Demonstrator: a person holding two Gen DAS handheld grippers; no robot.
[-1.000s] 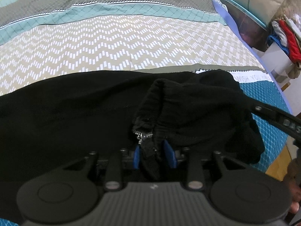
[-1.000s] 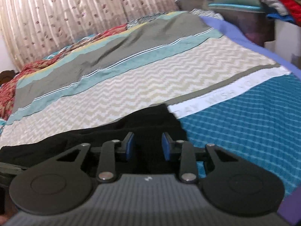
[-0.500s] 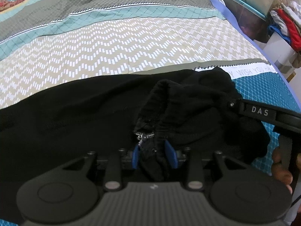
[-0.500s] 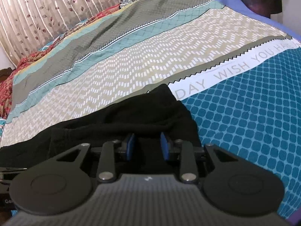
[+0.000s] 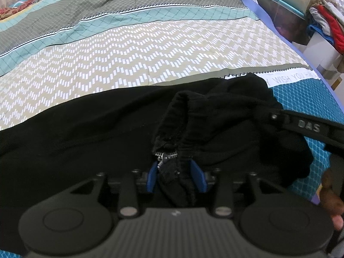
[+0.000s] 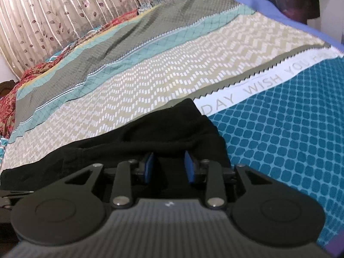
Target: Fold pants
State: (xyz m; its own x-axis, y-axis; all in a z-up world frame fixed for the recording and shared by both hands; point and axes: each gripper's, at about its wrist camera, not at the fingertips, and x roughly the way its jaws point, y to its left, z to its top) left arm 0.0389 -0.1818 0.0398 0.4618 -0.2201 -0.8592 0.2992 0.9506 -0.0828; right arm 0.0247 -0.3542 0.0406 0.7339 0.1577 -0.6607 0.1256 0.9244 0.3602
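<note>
Black pants point(image 5: 86, 129) lie across the near part of the patterned bedspread point(image 5: 150, 49). My left gripper point(image 5: 176, 174) is shut on the bunched waistband with its metal zipper point(image 5: 165, 157), lifting a fold of fabric. In the right wrist view the pants point(image 6: 172, 133) lie under my right gripper point(image 6: 169, 167), whose blue pads point(image 6: 148, 167) stand apart over the cloth; I cannot tell if cloth sits between them. The right gripper also shows at the right edge of the left wrist view point(image 5: 309, 126).
A floral curtain point(image 6: 64, 10) hangs behind the bed. A pile of clothes point(image 5: 326, 21) sits on a white stand beyond the bed's right edge. A red patterned cloth point(image 6: 13, 99) lies at the far left of the bed.
The right gripper has tilted down and moved closer over the pants' end. The left gripper has held its grip with a small shift.
</note>
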